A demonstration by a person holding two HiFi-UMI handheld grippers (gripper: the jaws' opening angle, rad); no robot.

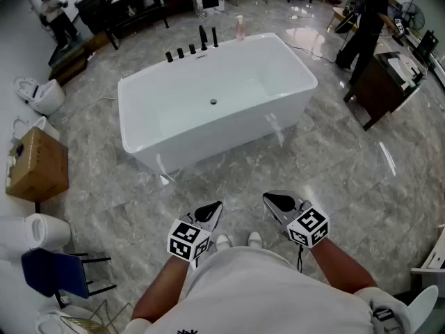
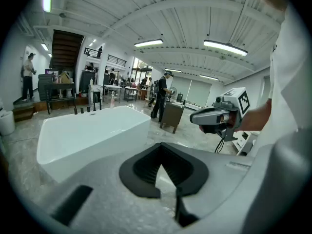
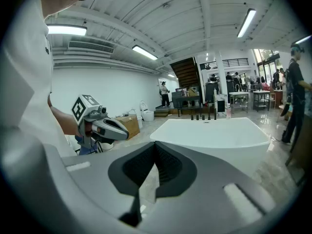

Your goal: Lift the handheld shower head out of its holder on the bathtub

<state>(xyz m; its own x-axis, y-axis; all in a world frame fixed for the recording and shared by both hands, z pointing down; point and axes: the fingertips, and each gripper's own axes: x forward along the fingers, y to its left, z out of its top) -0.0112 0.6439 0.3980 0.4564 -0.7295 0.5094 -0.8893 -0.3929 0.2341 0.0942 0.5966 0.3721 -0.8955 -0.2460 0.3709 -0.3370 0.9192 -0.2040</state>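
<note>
The person's white shirt (image 1: 278, 291) fills the bottom, closest of all, with two white shoes (image 1: 238, 241) peeking out on the grey stone floor (image 1: 334, 165). Just past the shirt, the person holds both tools out in front. The left gripper (image 1: 215, 207) has its jaws shut tight with nothing in them. The right gripper (image 1: 268, 197) looks the same: its black jaws meet at the tip and hold nothing. The two grippers are side by side, near each other but not touching, and both point a little down at the floor. The big white bathtub (image 1: 149, 127) stands on the floor farther on, well apart from both grippers. A row of black taps (image 1: 181, 53) sits on the far edge of the bathtub. The handheld shower head (image 1: 214, 37) looks to be the tall thin black stick at the right end of that row, standing upright in its holder. A pink bottle (image 1: 240, 28) is just beside it, near the far corner of the bathtub. A brown box (image 1: 38, 165) sits on the floor by the left side, and a blue chair (image 1: 55, 273) is at the near left. A person in black (image 1: 365, 19) stands far off on the right.
</note>
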